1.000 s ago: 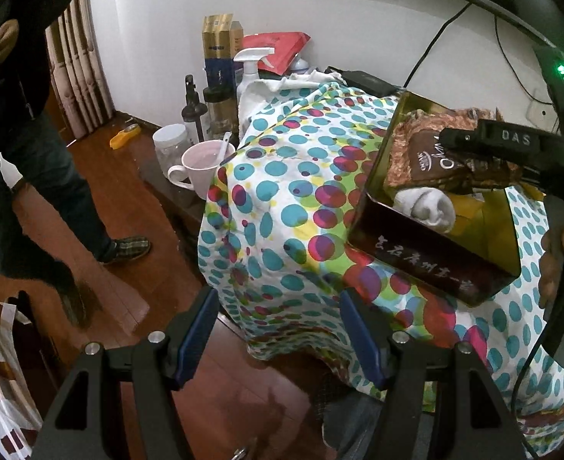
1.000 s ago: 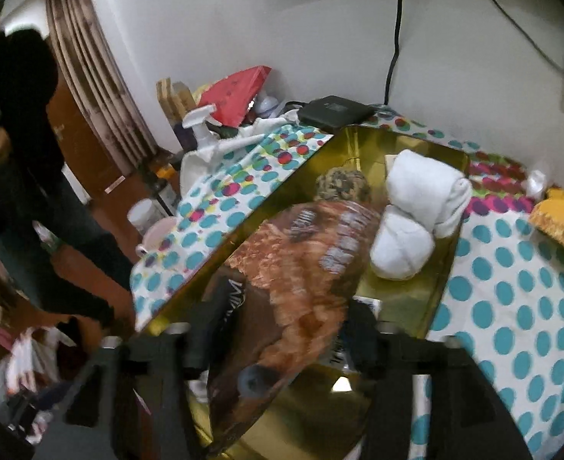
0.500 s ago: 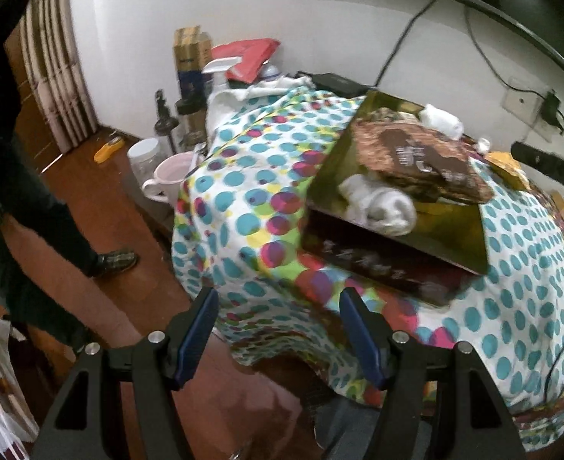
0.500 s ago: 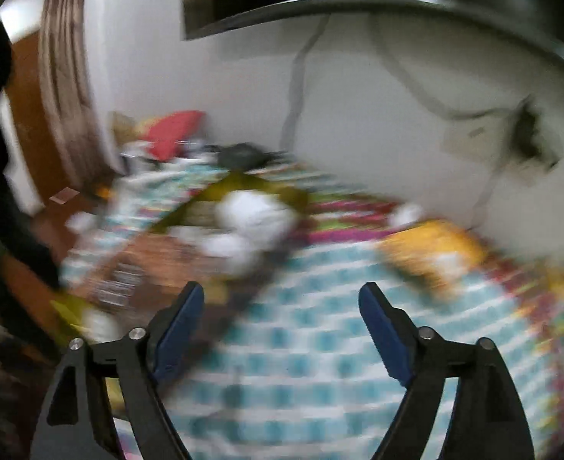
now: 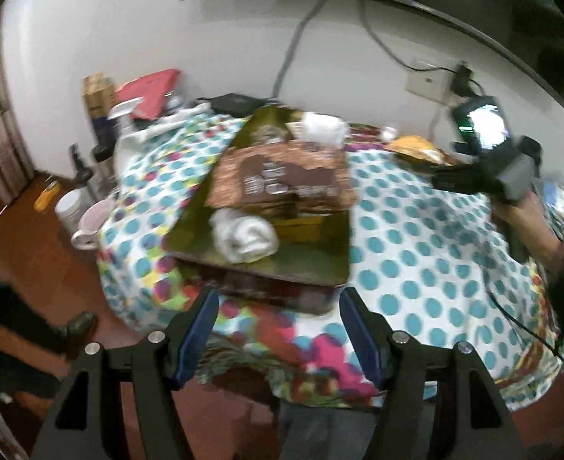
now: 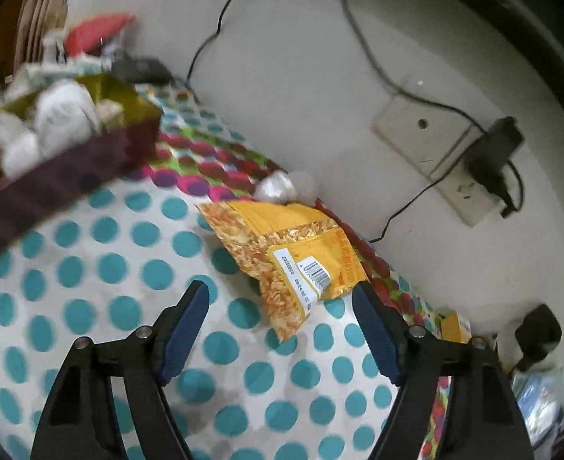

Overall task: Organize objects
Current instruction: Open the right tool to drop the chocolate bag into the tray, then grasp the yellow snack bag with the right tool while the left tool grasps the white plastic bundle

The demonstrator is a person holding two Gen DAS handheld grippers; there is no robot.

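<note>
Yellow snack bag [image 6: 293,253], right of gold tray [image 5: 320,264]: crinkled, may be pinched crookedly and dropped; right gripper [image 6: 280,326] jaws just narrowed, empty; left gripper [image 5: 278,335] jaws open, empty

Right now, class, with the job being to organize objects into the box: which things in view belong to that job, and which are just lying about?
Belong to the job:
- gold box
- brown snack bag in it
- rolled white towels in it
- yellow snack bag, lying on the dotted cloth ahead of the open right gripper

Lying about:
- pink mug
- spray bottle
- wall plug
</note>
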